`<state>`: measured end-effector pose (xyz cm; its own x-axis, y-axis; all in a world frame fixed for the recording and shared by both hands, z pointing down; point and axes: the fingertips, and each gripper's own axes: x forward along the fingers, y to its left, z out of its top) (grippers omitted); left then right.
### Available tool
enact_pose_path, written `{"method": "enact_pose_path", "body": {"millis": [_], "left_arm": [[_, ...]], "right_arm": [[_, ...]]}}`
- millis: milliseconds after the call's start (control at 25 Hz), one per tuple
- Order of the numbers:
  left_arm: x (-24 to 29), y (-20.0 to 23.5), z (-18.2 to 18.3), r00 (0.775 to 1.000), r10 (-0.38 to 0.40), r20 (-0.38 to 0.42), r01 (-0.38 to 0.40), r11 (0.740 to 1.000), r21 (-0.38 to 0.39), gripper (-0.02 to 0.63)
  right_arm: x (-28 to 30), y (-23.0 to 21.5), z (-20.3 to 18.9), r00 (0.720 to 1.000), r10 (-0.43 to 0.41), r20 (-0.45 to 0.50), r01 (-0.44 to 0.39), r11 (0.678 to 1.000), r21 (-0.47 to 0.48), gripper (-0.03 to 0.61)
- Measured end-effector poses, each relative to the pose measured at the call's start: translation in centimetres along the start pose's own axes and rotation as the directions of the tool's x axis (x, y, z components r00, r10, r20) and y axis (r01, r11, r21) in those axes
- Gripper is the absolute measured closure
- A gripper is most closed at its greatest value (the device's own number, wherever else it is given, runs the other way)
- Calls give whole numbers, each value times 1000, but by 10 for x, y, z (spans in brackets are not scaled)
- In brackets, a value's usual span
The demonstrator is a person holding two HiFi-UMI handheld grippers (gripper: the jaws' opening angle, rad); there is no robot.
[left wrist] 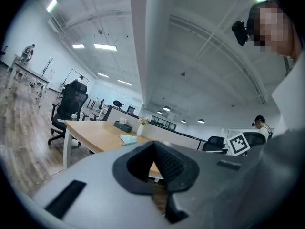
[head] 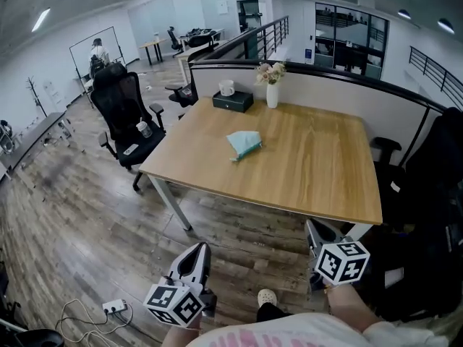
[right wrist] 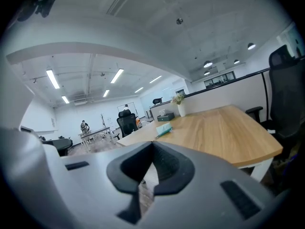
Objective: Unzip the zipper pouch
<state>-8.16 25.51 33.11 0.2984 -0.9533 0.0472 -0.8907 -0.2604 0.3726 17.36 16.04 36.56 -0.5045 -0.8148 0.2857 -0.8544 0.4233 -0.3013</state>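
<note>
A flat teal fabric zipper pouch [head: 244,144] lies near the middle of the light wooden table [head: 318,186]. Only the head view shows the left gripper [head: 197,255] and right gripper [head: 315,233] held off the table's near edge. Only each gripper's own view shows its jaws pressed together with nothing between them.

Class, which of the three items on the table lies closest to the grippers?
The teal zipper pouch, lying flat in the middle; the dark box and white vase stand along the far edge.

Table [head: 311,168] matt wood; zipper pouch [head: 244,144] soft cloth.
</note>
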Motion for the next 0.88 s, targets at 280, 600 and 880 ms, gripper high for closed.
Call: {"method": "enact_pose_path", "body": {"millis": [280, 600, 880], "left_arm": [[86, 24, 39, 995, 58, 82, -60, 998, 14, 613], [158, 53, 37, 992, 95, 87, -96, 995, 0, 613], [213, 99, -9, 990, 132, -42, -133, 991, -12, 614]], "right_arm": [[100, -23, 68, 996, 91, 8, -91, 996, -27, 581], [179, -50, 91, 992, 124, -20, -125, 987, -101, 581], [244, -78, 44, 985, 112, -131, -126, 987, -100, 581]]}}
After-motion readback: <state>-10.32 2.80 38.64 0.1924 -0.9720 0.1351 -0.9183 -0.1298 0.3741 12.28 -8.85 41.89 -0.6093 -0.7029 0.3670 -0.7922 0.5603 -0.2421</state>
